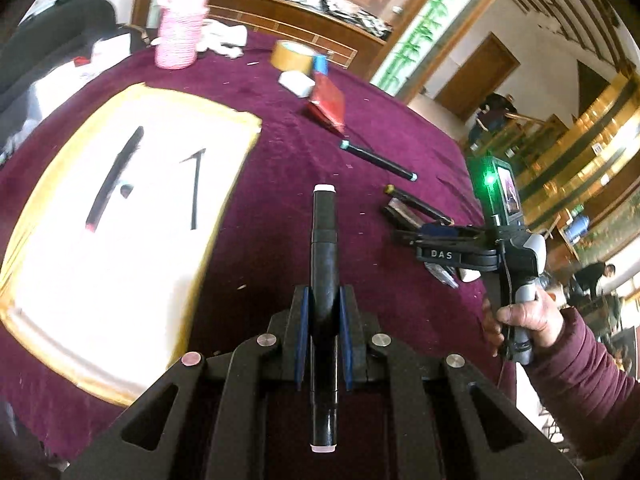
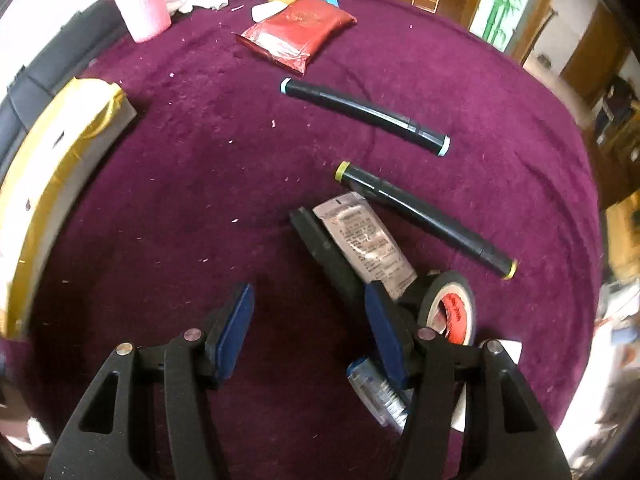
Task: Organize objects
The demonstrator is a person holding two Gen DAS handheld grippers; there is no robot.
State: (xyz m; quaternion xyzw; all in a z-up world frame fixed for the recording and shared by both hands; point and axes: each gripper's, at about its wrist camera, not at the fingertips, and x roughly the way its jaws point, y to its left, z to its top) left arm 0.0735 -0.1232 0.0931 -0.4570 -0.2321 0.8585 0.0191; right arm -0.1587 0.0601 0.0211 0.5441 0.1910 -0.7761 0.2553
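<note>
At the far left of the purple table sits the white tray with a yellow rim, and two dark pens already lie in it, roughly parallel, pointing near to far. Just right of the tray, the left gripper is clenched on a black marker with a white cap. The marker's long axis runs straight forward along the fingers, its far tip hanging above the cloth beside the tray's right edge. By my reading, placing it calls for a short swing leftward over the rim, so the left hand is the one nearer the tray. Further right, two more black markers lie loose on the cloth: a blue-capped marker farther away and a yellow-capped marker nearer, both slanting from far-left to near-right. The right gripper hangs released above them, jaws apart and holding nothing, with a silver sachet and a tape roll lying just beside its right finger.
</note>
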